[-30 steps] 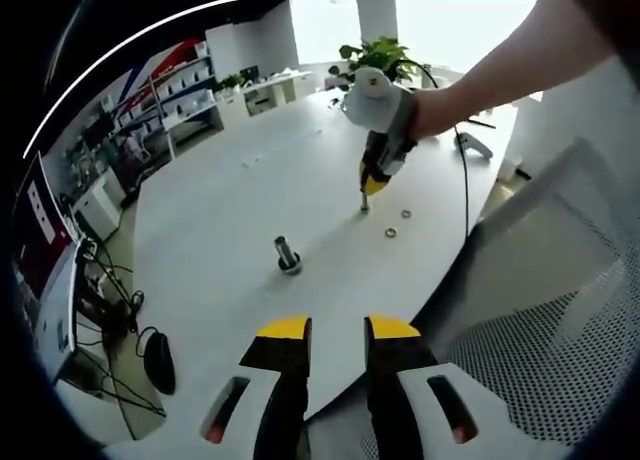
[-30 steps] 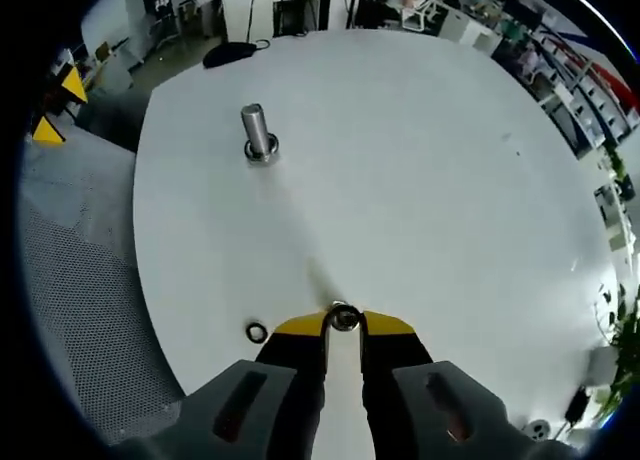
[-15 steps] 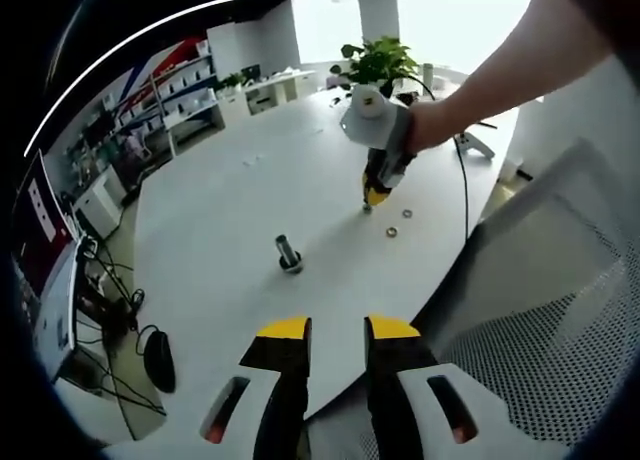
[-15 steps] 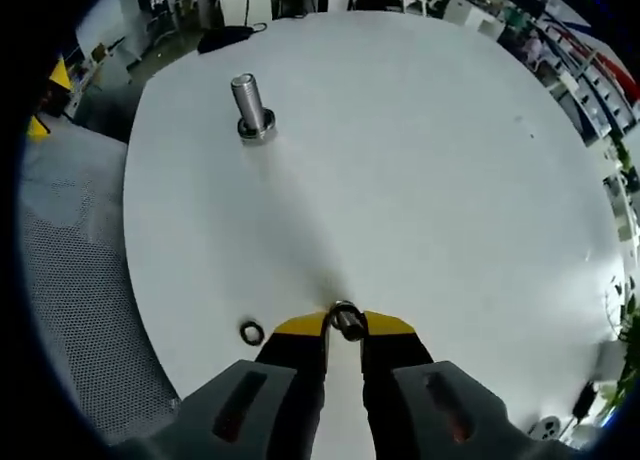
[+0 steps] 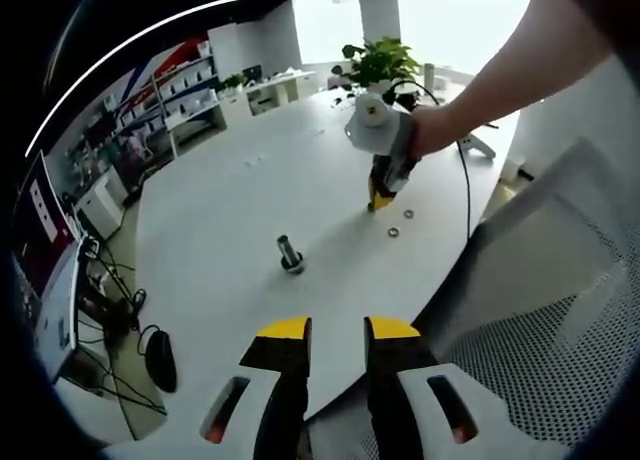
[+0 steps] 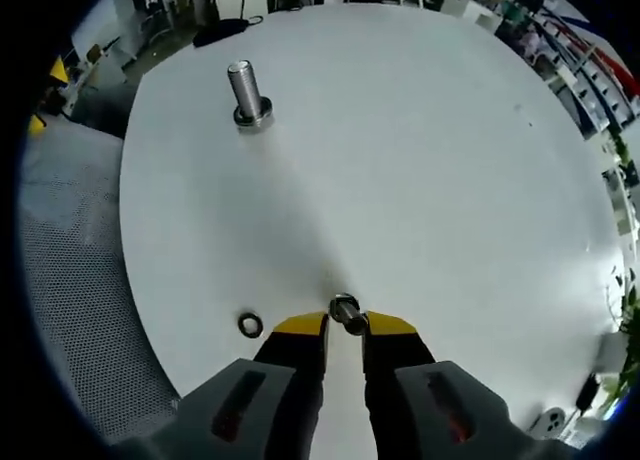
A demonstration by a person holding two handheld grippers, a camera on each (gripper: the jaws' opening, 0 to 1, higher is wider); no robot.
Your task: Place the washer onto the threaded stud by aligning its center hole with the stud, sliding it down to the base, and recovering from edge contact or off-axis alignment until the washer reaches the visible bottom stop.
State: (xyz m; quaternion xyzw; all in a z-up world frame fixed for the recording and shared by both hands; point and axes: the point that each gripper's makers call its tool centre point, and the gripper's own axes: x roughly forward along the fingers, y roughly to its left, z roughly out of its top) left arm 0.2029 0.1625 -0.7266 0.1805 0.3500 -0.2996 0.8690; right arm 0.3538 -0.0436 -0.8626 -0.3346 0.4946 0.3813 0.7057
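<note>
right gripper [image 6: 345, 325] jaws clamp a washer [image 6: 345, 310]; stud [image 6: 246, 95] well apart; left gripper [image 5: 337, 328] jaws parted, holding nothing

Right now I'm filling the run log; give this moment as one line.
right gripper: shut on washer, above table | stud: upright, bare, apart | spare washer: on table | left gripper: open, idle

White round table [image 6: 450, 180] carries an upright threaded stud [image 6: 245, 95] with a ring at its base, well apart from two loose washers [image 5: 400, 223] lying near the table edge. One washer [image 6: 250, 325] lies flat just beside the edge. A cable [image 5: 465, 180] runs across the far side.
</note>
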